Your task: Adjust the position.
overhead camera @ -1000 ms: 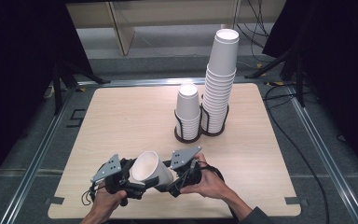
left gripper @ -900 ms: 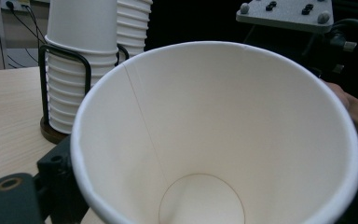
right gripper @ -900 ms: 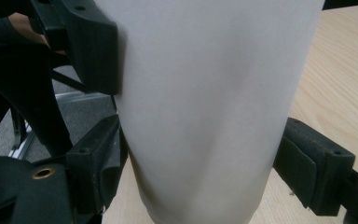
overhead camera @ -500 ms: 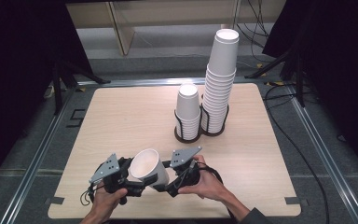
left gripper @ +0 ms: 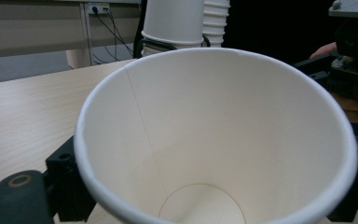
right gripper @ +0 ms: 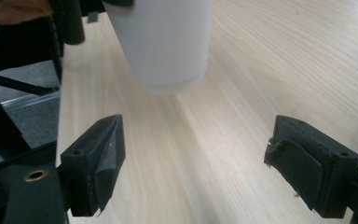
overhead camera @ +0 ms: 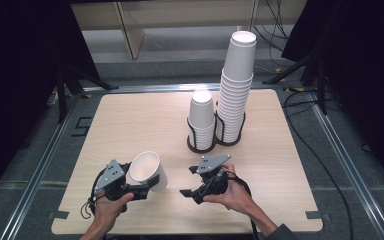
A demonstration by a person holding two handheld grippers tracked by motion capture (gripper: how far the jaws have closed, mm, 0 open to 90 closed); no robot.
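Right gripper (overhead camera: 189,181) has drawn back from the cup (overhead camera: 148,170).

High view looks down from above; both gripper views sit close, sharing the paper cup (overhead camera: 147,170).

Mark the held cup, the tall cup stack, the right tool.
held cup (overhead camera: 144,167), high view, inside of its open mouth
tall cup stack (overhead camera: 236,90), high view, mid-stack side wall
right tool (overhead camera: 186,181), high view, between its jaw tips
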